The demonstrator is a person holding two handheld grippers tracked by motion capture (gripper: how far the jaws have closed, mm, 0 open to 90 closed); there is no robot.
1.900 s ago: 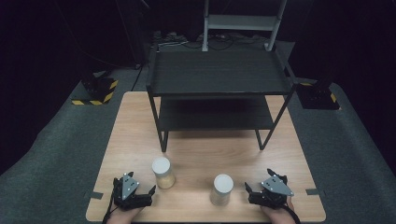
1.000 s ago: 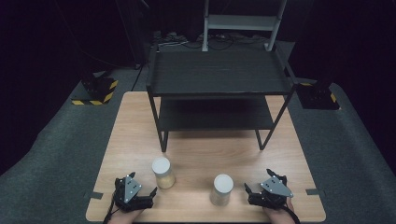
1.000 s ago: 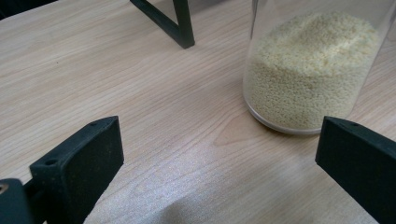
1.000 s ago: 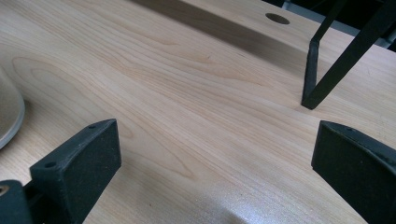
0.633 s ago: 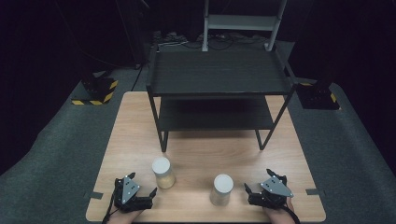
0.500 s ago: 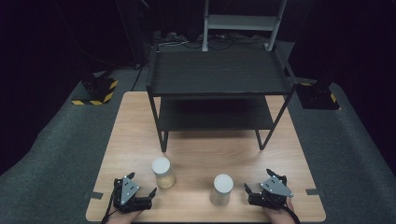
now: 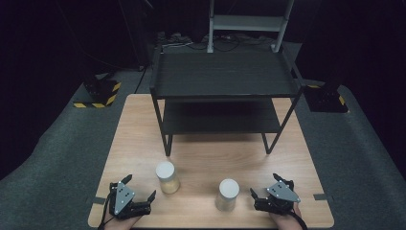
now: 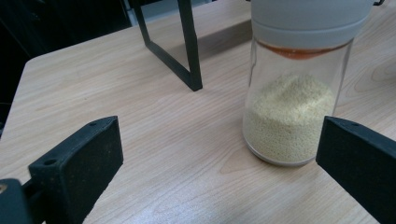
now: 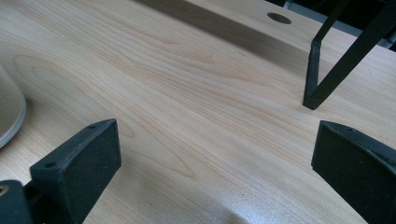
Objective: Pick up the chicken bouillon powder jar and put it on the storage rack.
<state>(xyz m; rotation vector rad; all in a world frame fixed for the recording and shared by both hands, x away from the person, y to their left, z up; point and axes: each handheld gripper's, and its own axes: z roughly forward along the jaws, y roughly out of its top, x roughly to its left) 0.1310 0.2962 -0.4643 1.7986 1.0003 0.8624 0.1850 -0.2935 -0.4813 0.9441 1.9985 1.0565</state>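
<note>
Nothing of note has moved since the earlier frames: both grippers and both jars sit where they sat.

Item: left gripper (image 7: 139,190), at the near left corner of the table (image 7: 143,124). We note its jaws spread wide, holding nothing. In the left gripper view the grain jar (image 8: 299,88) stands upright ahead and toward the right-hand jaw, apart from both pads.

Item: right gripper (image 7: 262,191), at the near right edge. We note jaws likewise wide apart and empty, with bare wood between them in the right gripper view, and a shelf leg (image 9: 322,70) farther off.

Item: grain jar (image 7: 167,177), white lid, pale yellow grain roughly half full, just right of the left gripper.

Item: second jar (image 7: 227,194), white lid, just left of the right gripper; its base edge (image 9: 9,112) shows at the left of the right gripper view.

Item: black two-tier shelf (image 7: 225,76), at the far half of the table, both tiers bare as far as we can see.

Step in hand, in our judgement: start of the work, neither jar grasped. Next move calls for each gripper to swing inward until its jar sits centred between the jaws, then close below the lid. The shelf looks the likely destination.
</note>
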